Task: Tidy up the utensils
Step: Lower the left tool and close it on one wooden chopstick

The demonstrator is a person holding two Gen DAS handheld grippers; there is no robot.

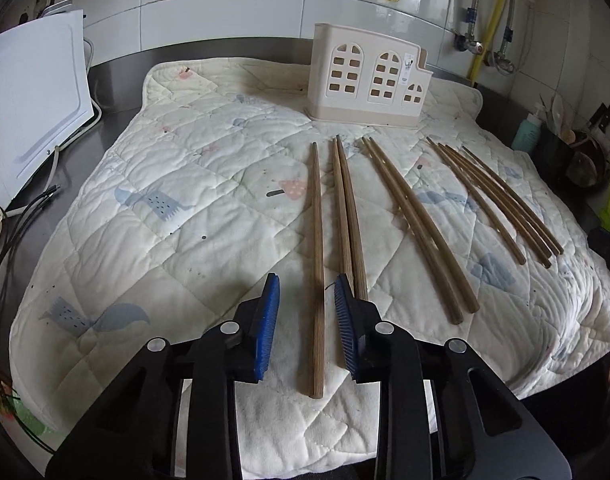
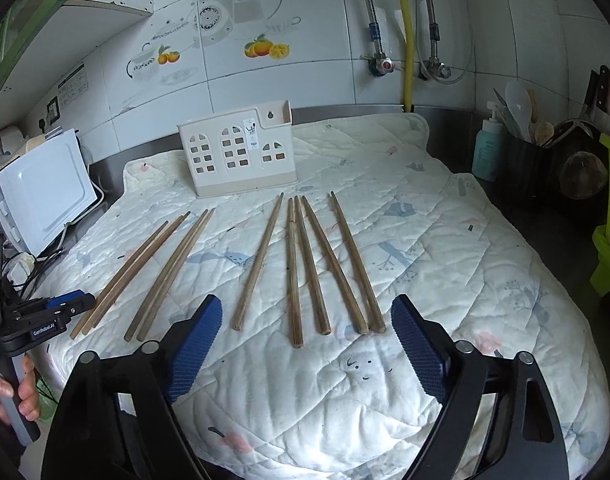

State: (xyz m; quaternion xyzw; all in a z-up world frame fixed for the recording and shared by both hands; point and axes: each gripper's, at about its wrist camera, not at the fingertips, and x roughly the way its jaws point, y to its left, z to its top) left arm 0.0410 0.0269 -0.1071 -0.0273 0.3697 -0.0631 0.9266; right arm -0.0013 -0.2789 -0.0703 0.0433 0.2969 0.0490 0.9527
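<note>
Wooden chopsticks, nine of them, laid out lengthwise across a quilted mat [image 1: 165,216], thin ends toward the far wall. Leftmost single chopstick [image 1: 316,264] lying between the blue pads [image 1: 267,320] of the left gripper [image 1: 307,292], jaws partly apart, neither pad touching the stick. Pair of chopsticks [image 1: 347,216] just beyond the right-hand pad, its near end hidden behind that finger. Second pair [image 1: 417,228] further right, then a loose group of four [image 1: 497,204] well to the right.

Same group of four [image 2: 329,264] straight ahead of the right gripper [image 2: 305,320], with a lone stick [image 2: 259,260] just left of it; jaws wide apart, nothing between the pads, tips short of the sticks' near ends. Left gripper also seen at that view's left edge, held by a hand [image 2: 9,392] on its grey handle.

Cream plastic holder [image 1: 367,80] with arched window cut-outs standing upright at the far end of the mat, beyond all the sticks. White appliance [image 1: 33,100] off to the far left, teal bottle [image 2: 487,148] and a dark utensil pot [image 2: 525,160] far right.
</note>
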